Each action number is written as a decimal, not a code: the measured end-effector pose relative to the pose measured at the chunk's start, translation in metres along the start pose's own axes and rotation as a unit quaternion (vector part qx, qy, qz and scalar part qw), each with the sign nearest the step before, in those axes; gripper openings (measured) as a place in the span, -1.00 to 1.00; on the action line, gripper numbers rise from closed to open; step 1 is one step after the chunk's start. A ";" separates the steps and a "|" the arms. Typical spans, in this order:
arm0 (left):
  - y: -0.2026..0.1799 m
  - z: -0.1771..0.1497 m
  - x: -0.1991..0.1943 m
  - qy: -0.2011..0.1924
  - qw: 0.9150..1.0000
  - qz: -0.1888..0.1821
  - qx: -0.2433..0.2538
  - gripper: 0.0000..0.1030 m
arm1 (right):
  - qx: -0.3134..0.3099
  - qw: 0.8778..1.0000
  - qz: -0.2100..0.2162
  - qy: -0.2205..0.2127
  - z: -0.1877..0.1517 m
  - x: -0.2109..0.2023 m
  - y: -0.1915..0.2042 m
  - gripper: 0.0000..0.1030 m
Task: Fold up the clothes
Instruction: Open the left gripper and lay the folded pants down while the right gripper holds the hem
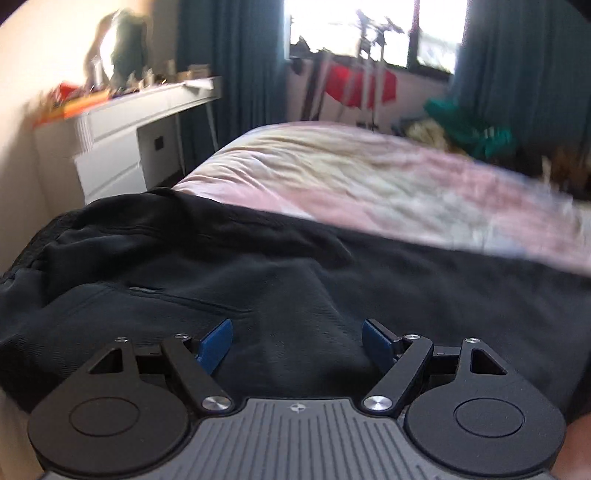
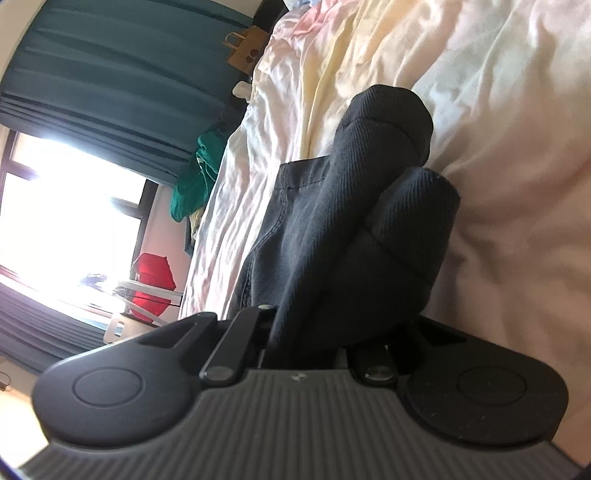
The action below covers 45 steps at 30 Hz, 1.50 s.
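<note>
A black garment lies spread over the near part of the bed. My left gripper is open just above it, its blue pads wide apart and empty. In the right wrist view the same black garment shows two ribbed cuffs sticking up over the pale sheet. My right gripper is shut on the garment's bunched cloth; its fingertips are hidden by the fabric.
A white dresser with clutter stands left of the bed. Teal curtains flank a bright window. A drying rack with a red cloth and a green pile stand beyond the bed. A paper bag sits by the bed.
</note>
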<state>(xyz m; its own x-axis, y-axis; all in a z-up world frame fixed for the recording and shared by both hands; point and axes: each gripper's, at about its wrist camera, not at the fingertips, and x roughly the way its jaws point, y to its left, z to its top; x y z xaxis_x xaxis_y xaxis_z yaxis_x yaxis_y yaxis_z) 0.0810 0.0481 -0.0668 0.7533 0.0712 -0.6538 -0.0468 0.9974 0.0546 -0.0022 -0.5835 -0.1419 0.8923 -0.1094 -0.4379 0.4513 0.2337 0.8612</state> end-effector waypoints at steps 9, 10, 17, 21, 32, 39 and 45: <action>0.002 -0.028 0.024 0.000 1.000 -0.009 0.019 0.60 | 0.037 0.999 -0.001 0.020 -0.002 0.005 -0.007 -0.69; 0.002 -0.027 0.024 -0.001 1.000 -0.008 0.020 0.61 | 0.041 0.999 -0.004 0.023 -0.001 0.008 -0.009 -0.67; 0.003 -0.026 0.023 -0.005 1.000 -0.007 0.014 0.62 | 0.076 0.995 0.020 0.058 0.002 0.032 -0.020 -0.39; 0.000 -0.027 0.024 -0.010 1.000 -0.002 0.013 0.66 | 0.035 0.999 0.007 0.038 -0.005 0.043 -0.004 -0.38; -0.004 -0.027 0.011 -0.027 0.999 0.004 0.026 0.65 | -0.017 0.999 -0.017 -0.025 -0.009 0.034 0.019 -0.80; -0.011 -0.027 0.007 -0.032 0.999 -0.009 0.039 0.65 | -0.080 0.994 -0.022 -0.072 -0.016 0.015 0.048 -0.80; -0.012 -0.032 0.017 -0.009 0.998 -0.011 0.062 0.68 | -0.128 0.986 -0.030 -0.101 -0.025 0.002 0.072 -0.80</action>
<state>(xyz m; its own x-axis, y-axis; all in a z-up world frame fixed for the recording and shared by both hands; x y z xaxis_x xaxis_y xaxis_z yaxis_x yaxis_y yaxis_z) 0.0730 0.0373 -0.1029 0.7654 0.0470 -0.6418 0.0512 0.9897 0.1336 0.0324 -0.5425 -0.0872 0.8595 -0.3143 -0.4032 0.5091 0.4547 0.7308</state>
